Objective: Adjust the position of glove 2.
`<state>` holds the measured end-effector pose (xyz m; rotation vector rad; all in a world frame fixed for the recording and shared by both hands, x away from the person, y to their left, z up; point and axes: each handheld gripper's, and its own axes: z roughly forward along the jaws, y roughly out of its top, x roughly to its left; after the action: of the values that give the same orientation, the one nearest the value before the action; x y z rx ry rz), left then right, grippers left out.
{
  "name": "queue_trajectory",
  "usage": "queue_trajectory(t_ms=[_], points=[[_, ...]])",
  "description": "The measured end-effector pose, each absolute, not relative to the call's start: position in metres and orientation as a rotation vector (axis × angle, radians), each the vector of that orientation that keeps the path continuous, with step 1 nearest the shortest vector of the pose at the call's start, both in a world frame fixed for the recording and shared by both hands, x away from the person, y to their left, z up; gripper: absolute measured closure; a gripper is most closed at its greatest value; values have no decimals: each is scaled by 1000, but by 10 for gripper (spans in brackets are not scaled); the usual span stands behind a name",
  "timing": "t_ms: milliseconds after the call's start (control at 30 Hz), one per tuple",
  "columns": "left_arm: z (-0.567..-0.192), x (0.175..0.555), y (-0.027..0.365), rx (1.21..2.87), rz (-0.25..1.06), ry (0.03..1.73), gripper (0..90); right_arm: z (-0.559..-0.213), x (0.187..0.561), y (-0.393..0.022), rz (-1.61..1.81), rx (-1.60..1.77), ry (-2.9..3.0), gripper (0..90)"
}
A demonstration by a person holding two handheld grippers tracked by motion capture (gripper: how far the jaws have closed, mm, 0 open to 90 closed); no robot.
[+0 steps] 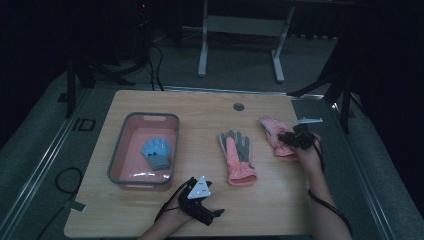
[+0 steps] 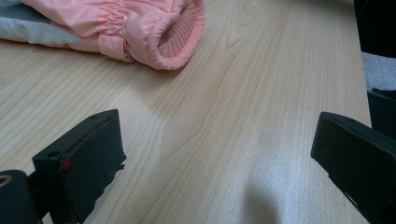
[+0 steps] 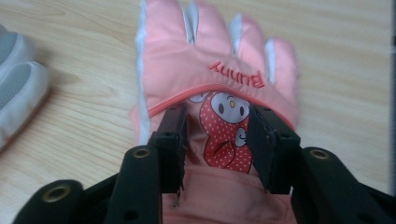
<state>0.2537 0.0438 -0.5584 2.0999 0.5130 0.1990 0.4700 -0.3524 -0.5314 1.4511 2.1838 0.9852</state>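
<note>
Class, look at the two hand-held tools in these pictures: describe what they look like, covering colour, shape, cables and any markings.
Both tools are black. The left tool carries a pale grey three-cornered plate with small dark dots, and a black cable trails from it. Its jaws are blocky, one with small red marks. The right tool has a grey plate too, and a black cable runs along the forearm. Its jaw arms have round brass-coloured holes.

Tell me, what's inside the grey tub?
One small blue glove lies flat on the pink bottom of the grey tub. Whatever might be beneath the glove is covered.
</note>
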Motion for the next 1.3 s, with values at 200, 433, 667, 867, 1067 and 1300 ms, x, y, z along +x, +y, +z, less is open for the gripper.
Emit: queue_trajectory(t_ms=[200,433,667,867,1067,1300], points=[[-558,253,43,2105,202,509,26,-535,468,-354,1032,1483,2171,796],[-559,254,43,2106,197,511,26,-523,463,-349,998,1558,2117,884],[-558,254,43,2103,196,511,26,-488,437,-333,969,1535,2032,886],[-558,252,42,2112,207,504,26,-456,408,-325,956,1507,1988,886],[-558,253,43,2102,205,505,26,-449,375,-326,977,1592,1913,885],[-557,251,41,2112,214,489,26,-473,343,-324,961,1662,1908,885]])
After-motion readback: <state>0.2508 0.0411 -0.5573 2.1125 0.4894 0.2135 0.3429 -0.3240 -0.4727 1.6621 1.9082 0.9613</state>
